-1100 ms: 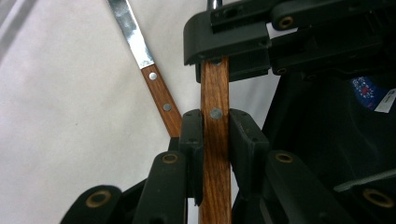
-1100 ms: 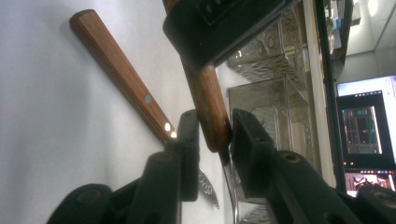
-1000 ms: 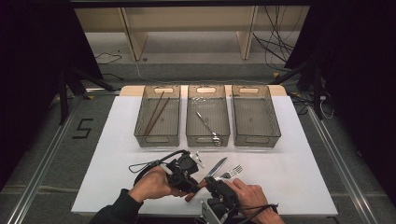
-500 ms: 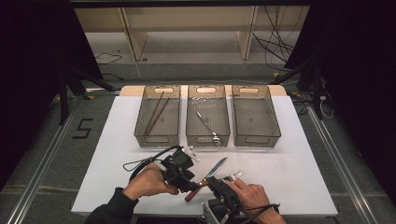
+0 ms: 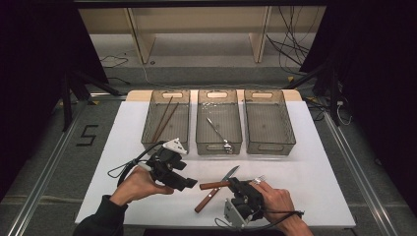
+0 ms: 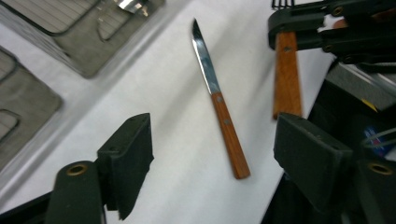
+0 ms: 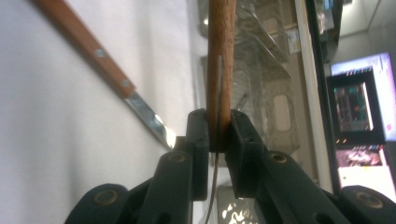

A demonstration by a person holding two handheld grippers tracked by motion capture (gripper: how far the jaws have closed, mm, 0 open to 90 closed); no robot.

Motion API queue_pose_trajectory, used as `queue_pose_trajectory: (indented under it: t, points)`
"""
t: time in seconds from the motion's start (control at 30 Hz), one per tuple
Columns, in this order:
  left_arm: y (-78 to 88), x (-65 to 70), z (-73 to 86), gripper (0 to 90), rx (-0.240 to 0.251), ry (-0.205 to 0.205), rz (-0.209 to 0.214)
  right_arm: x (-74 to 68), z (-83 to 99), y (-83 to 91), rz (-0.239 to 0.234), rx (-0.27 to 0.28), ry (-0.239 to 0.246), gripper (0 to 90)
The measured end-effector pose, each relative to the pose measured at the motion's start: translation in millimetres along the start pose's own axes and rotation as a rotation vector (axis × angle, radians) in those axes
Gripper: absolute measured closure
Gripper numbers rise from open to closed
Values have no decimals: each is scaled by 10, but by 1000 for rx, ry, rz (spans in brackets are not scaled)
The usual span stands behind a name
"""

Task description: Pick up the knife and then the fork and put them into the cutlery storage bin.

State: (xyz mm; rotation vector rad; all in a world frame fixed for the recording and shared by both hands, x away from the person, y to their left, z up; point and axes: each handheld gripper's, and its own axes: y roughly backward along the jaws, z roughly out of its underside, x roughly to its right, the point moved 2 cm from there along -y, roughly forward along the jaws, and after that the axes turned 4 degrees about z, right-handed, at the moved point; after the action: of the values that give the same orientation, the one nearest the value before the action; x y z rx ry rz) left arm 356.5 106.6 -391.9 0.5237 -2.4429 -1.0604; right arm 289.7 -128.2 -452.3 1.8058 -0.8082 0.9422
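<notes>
Right gripper view: fork tines hidden.

The left hand-held gripper has just opened its jaws, nothing between them now, and pulls toward nine o'clock. The wooden-handled steel fork, clamped by the right hand-held gripper, lifts off the tabletop.

Three bins stand in a row mid-frame on the table; the knife lies below them, between both grippers.
</notes>
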Motion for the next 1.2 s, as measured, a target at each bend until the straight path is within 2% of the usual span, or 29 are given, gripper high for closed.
queue_pose_trajectory:
  t: [0.07,0.23,0.3,0.57,0.63,0.8,0.9,0.93,1.03,1.2]
  points:
    - [-23,-13,48,245,19,1,-10,91,46,6,6,-6,-40,805]
    - [-75,-14,168,210,111,-9,-51,366,183,21,-7,-23,-217,805]
    - [-104,-16,224,202,149,4,-44,491,238,20,-21,-26,-305,805]
    - [-164,-27,426,188,266,23,-86,1004,450,-47,-106,16,-638,804]
    - [-156,-41,466,186,283,27,-107,1121,526,-75,-131,24,-733,805]
    - [-147,-68,559,180,312,42,-129,1359,762,-192,-193,22,-960,804]
    - [-134,-77,604,178,329,43,-143,1475,914,-267,-218,25,-1079,804]
    - [-127,-86,617,178,327,41,-145,1508,953,-293,-222,23,-1109,804]
    - [-127,-93,653,177,330,52,-151,1608,1044,-372,-222,-5,-1160,804]
    - [-148,-84,704,168,324,39,-171,1768,1159,-533,-224,-48,-1261,804]
